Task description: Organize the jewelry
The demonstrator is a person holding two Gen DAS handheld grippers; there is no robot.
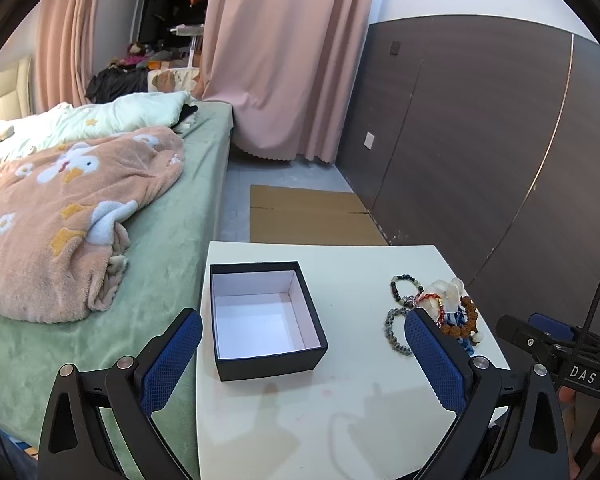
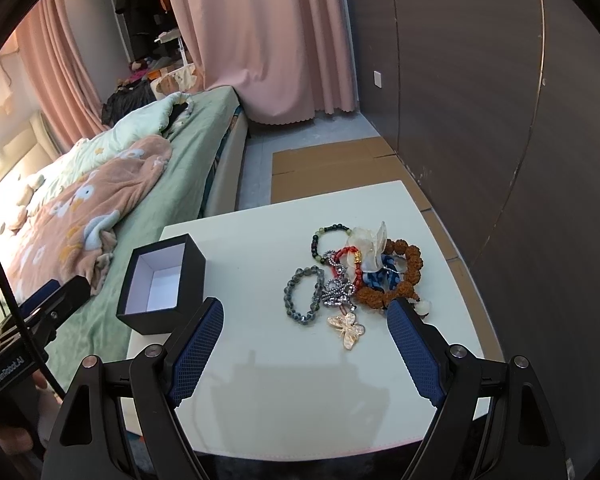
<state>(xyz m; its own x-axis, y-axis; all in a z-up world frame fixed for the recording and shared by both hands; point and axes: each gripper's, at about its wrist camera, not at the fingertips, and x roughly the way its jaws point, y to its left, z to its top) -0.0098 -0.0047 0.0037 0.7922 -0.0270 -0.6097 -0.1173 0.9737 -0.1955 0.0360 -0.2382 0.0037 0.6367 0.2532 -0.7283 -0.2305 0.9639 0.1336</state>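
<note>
Left tool [image 1: 302, 354] tilted downward, blue-padded fingers [image 1: 168, 360] spread wide, nothing between the pads. Black linkage arms angled out to either side behind the pads. Right of it, at the frame edge, the other tool's black body, with fingertips of a hand [image 1: 596, 440] wrapped below it.

Right tool [image 2: 305, 344] pitched more steeply down, likewise spread wide, blue pads [image 2: 414, 350] gripping nothing. To its left, the left tool's black body seen side-on, a hand [image 2: 24, 420] curled around its handle, a black cable looping past.
</note>
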